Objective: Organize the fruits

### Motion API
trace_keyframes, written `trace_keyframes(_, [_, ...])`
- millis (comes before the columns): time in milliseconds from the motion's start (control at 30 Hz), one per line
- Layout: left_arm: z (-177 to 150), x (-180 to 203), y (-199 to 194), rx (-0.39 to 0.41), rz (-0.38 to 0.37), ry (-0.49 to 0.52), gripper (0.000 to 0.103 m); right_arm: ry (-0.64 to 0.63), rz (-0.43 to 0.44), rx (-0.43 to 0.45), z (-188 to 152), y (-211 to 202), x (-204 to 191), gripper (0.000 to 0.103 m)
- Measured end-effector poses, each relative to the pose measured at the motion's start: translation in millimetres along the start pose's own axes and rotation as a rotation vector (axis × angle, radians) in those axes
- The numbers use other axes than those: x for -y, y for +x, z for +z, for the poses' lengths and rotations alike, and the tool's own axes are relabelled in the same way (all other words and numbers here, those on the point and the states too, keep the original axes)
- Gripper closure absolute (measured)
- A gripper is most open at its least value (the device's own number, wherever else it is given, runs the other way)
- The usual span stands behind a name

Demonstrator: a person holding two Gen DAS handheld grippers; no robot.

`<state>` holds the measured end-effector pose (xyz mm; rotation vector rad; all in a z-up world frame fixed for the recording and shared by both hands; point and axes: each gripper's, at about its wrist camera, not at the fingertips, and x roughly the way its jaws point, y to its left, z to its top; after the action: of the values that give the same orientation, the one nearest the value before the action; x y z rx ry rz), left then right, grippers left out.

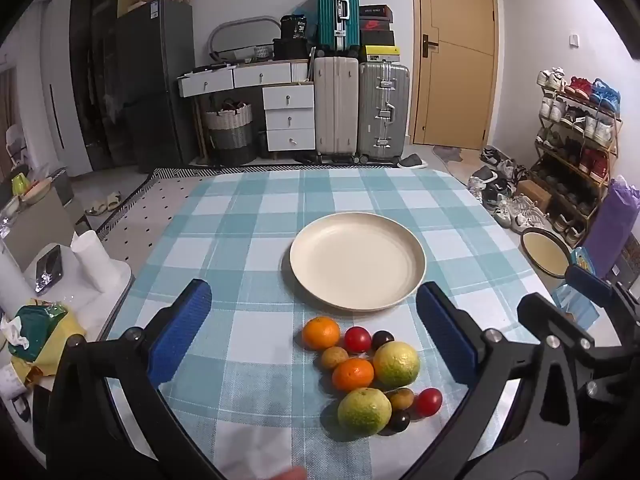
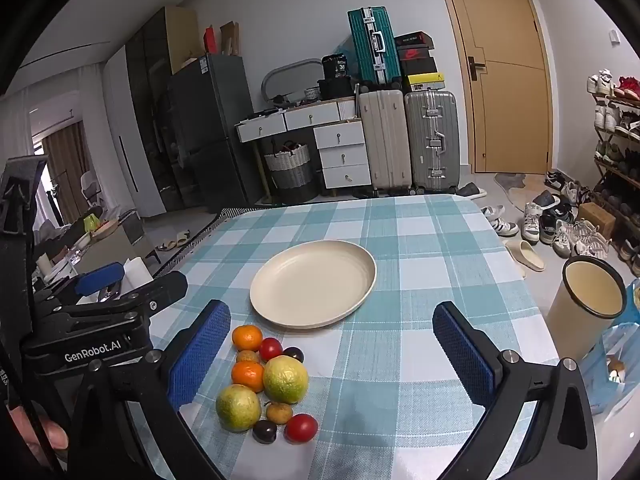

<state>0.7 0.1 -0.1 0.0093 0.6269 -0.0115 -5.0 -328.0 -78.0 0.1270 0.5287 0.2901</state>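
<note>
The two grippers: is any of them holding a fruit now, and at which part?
Nothing is held. The left gripper and the right gripper are both open above the checked tablecloth; the fruits lie loose beside the empty cream plate.

You've got a wooden door (image 1: 456, 52) in the white back wall, suitcases (image 1: 362, 108) stacked beside white drawers (image 1: 289, 118), a dark fridge (image 1: 154, 80) on the left, and a packed shoe rack (image 1: 576, 136) on the right.
</note>
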Motion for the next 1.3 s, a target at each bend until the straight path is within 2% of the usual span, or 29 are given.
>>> trace_keyframes(300, [-0.6, 3.3, -1.1, 0.034, 0.01, 0.013, 0.001, 0.014, 0.009, -0.003, 0.0, 0.6, 3.5, 0.0])
trace_keyframes(1300, [-11.8, -5.9, 2.1, 0.038, -0.013, -0.015, 0.001, 0.012, 0.011, -0.005, -1.3, 2.4, 5.2, 0.0])
